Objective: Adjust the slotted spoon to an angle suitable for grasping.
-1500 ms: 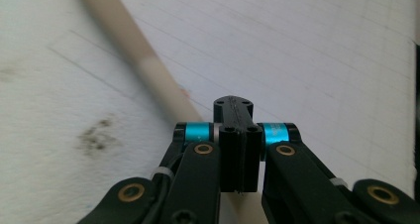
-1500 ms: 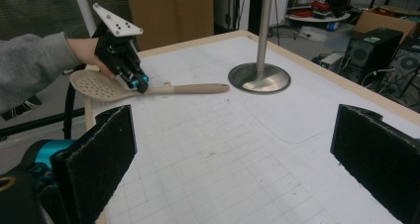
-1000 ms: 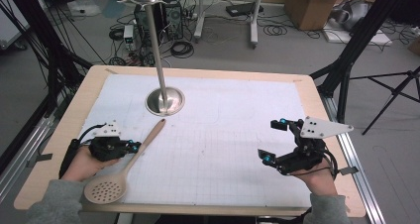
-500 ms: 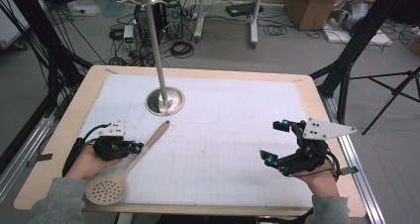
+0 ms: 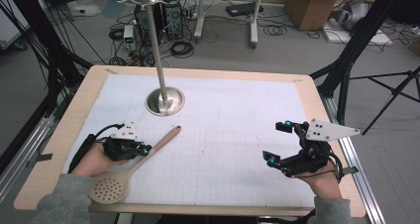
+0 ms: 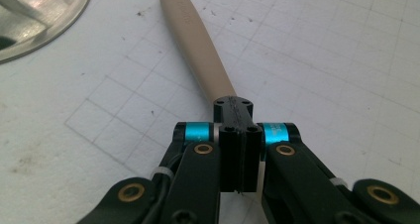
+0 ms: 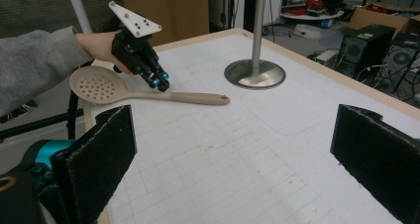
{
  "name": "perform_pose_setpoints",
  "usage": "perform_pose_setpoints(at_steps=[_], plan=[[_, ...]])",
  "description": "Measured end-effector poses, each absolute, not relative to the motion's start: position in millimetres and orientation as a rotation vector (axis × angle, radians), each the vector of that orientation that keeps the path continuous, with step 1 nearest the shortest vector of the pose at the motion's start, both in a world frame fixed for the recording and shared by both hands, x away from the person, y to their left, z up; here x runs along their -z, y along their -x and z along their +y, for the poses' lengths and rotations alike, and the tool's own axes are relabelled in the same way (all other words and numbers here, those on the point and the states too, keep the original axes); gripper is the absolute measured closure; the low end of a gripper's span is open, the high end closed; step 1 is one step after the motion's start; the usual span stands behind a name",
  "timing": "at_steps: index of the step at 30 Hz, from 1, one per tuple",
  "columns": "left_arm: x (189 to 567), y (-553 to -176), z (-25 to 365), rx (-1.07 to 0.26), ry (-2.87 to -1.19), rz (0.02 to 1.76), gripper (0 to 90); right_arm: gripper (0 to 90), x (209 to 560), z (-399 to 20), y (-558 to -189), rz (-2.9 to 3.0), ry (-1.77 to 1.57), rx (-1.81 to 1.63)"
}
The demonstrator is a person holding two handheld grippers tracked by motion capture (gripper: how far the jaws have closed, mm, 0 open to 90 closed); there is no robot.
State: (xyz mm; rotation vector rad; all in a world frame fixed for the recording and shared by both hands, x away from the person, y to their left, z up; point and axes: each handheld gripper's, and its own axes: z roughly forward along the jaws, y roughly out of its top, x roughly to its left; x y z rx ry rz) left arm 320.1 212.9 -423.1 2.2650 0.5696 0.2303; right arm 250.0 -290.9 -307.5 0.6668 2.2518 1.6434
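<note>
A beige slotted spoon [image 5: 110, 189] lies on the white gridded mat, bowl near the front edge, handle [image 6: 198, 45] pointing toward the back right. My left gripper [image 5: 145, 149] is shut, jaws flush together, and its tips rest on top of the handle's middle [image 6: 236, 130]. Nothing sits between the jaws. The right gripper view shows that left gripper [image 7: 159, 83] angled down onto the spoon [image 7: 99, 87]. My right gripper [image 5: 276, 142] is held open over the mat's right side, its pads [image 7: 101, 149] wide apart and empty.
A metal pole on a round steel base [image 5: 165, 101] stands at the mat's back left, just beyond the spoon's handle end. The wooden table edge [image 5: 198, 208] runs close under both hands. Black frame legs and a tripod stand beside the table.
My left gripper has slid to the right with its tips on the handle, and the spoon's handle end has swung right with it. The right gripper has stayed put.
</note>
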Motion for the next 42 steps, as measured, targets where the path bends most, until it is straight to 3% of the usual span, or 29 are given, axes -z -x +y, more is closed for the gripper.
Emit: perform_pose_setpoints(at_steps=[8,19,31,42], plan=[[424.4,-320.2,205.8,-0.167,-2.249,0.546,89.5,2.5,307.8,-291.2,-250.1,2.253,-0.670,-1.643],[393.5,-303.0,209.7,-0.251,-2.105,0.539,89.5,2.5,307.8,-292.8,-250.9,2.248,-0.674,-1.645],[405.1,-305.0,186.3,-0.263,-2.157,0.743,89.5,2.5,307.4,-289.6,-252.4,2.255,-0.661,-1.648],[419.6,-314.6,184.9,-0.272,-2.232,0.684,89.6,2.5,306.8,-289.3,-251.1,2.259,-0.665,-1.646]])
